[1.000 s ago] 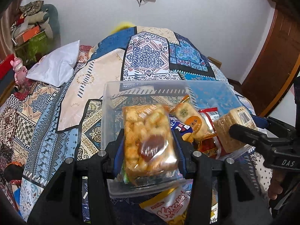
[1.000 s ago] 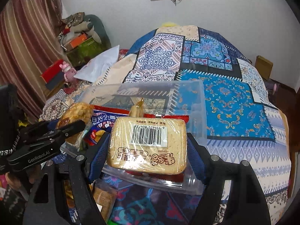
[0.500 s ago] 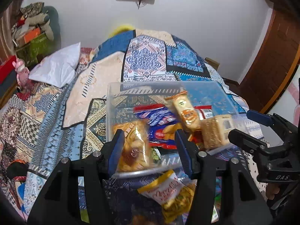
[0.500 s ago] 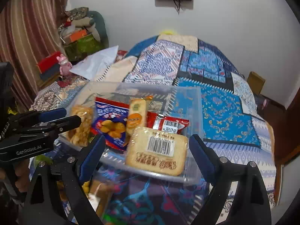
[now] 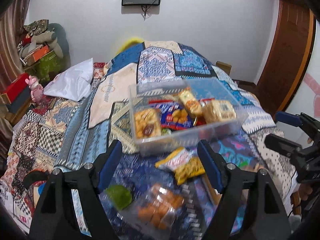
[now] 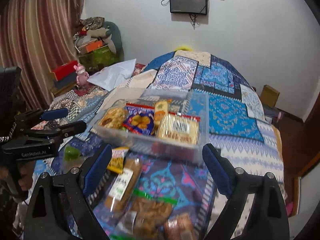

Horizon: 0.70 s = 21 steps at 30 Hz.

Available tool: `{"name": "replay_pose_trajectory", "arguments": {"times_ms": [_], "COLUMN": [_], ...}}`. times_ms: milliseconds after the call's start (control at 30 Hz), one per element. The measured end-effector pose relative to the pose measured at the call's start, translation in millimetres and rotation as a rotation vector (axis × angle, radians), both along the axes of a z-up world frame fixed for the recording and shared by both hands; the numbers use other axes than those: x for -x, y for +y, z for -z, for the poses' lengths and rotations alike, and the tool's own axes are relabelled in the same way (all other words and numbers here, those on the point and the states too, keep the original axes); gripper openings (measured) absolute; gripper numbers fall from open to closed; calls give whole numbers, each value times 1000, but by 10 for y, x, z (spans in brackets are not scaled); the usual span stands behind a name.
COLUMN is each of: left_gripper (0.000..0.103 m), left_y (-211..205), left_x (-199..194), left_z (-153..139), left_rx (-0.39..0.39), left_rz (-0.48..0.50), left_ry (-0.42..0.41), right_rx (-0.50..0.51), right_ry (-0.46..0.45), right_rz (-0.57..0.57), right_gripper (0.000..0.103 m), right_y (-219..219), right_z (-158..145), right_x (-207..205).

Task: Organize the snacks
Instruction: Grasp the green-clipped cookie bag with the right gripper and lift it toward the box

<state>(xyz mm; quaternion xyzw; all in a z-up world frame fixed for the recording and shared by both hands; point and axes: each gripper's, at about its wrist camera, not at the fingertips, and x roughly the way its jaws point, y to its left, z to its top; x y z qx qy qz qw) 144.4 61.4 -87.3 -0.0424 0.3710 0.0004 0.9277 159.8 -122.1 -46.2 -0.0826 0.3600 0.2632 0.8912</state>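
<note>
Both grippers, left gripper and right gripper, have jaws opening, empty, short of the clear bin's near wall; bare bedspread lies beyond.

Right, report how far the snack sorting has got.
Done: several packets already lie in the clear bin, including the barcode cake pack. In hand: nothing; the left tool is opening with nothing held, and the right tool is open and empty. Left: the yellow packet, a green piece and other packs on the bedspread.
</note>
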Motion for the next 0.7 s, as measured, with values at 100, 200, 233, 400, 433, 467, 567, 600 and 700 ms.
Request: {"name": "replay_pose_trajectory", "arguments": {"times_ms": [100, 200, 233, 400, 433, 467, 567, 600, 700], "left_gripper": [77, 77, 77, 77, 77, 77, 77, 77, 78], "left_y": [27, 25, 24, -61, -78, -90, -105, -95, -42], "left_x": [113, 200, 216, 221, 210, 194, 115, 99, 57], "left_z": [126, 271, 317, 613, 662, 714, 861, 894, 997], "left_rx": [13, 8, 11, 30, 25, 22, 16, 22, 68], "left_rz": [6, 11, 16, 79, 86, 91, 80, 76, 70], "left_ry": [38, 71, 83, 162, 173, 185, 237, 248, 279], "right_rx": [2, 11, 14, 21, 28, 36, 35, 36, 41], "right_ry": [24, 50, 63, 143, 154, 164, 205, 216, 226], "right_rz": [3, 8, 11, 16, 19, 21, 15, 13, 3], "right_gripper": [91, 91, 91, 91, 91, 91, 91, 91, 90], "right_y": [-58, -124, -133, -173, -172, -166, -158, -156, -137], "right_z": [77, 184, 224, 486, 541, 582, 704, 736, 785], "right_x": [110, 196, 219, 288, 294, 315, 335, 339, 368]}}
